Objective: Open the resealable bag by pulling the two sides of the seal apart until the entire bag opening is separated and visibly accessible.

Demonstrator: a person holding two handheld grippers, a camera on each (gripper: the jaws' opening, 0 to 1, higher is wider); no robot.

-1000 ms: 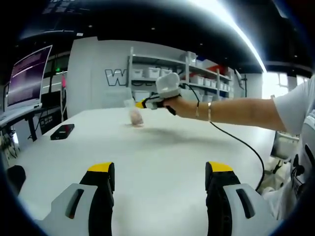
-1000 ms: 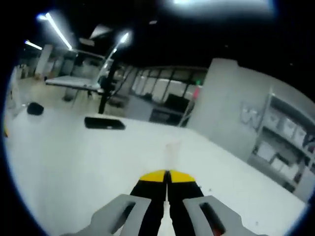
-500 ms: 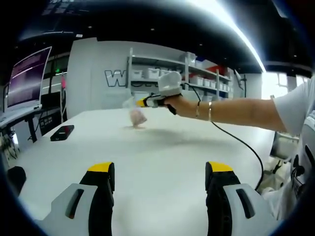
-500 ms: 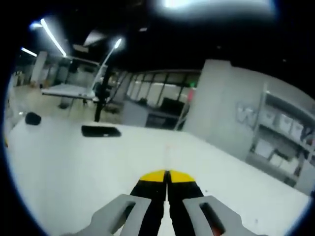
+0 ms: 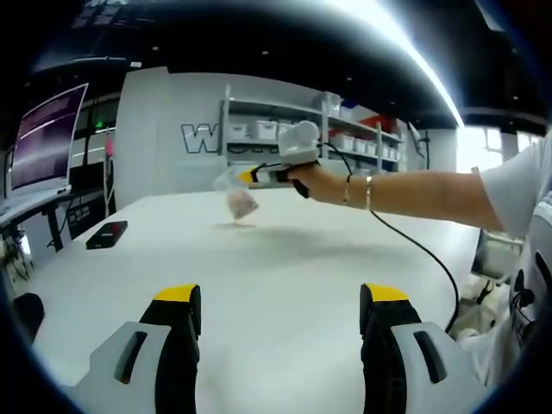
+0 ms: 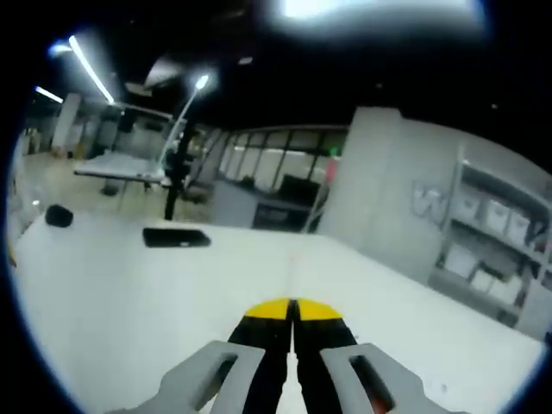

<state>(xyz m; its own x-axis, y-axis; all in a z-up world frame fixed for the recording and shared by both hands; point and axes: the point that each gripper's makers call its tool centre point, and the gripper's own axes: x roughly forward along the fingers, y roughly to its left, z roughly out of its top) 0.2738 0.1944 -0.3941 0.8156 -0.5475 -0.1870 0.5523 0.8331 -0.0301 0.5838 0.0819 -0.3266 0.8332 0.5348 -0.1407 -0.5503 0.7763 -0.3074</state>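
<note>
- The left gripper [image 5: 277, 323] sat low over the white table [image 5: 285, 267], its yellow-tipped jaws spread wide apart with nothing between them — released, and well apart from the bag.
- The right gripper [image 5: 250, 178] showed in the left gripper view, reached out across the table in the person's hand [image 5: 312, 181], a black cable trailing back from it along the forearm.
- In the right gripper view the right gripper's [image 6: 292, 310] jaws were pressed together, yellow tips meeting; a faint strip of clear film rose from between them, so it was clenched on the top edge of the resealable bag [image 5: 235, 191].
- The resealable bag hung from those jaws near the far side of the table — clear plastic with a pinkish lump [image 5: 242, 204] in its lower part, its bottom at or just above the tabletop; I could not tell whether it touched.
- Whether the seal was parted could not be made out; the bag was too small and blurred.
- A dark phone [image 5: 107, 234] lay flat on the table to the left, well apart from the bag; it also showed in the right gripper view [image 6: 176, 237].
- A monitor [image 5: 47, 138] stood at the far left, and shelves with white bins [image 5: 345, 138] lined the wall behind.
</note>
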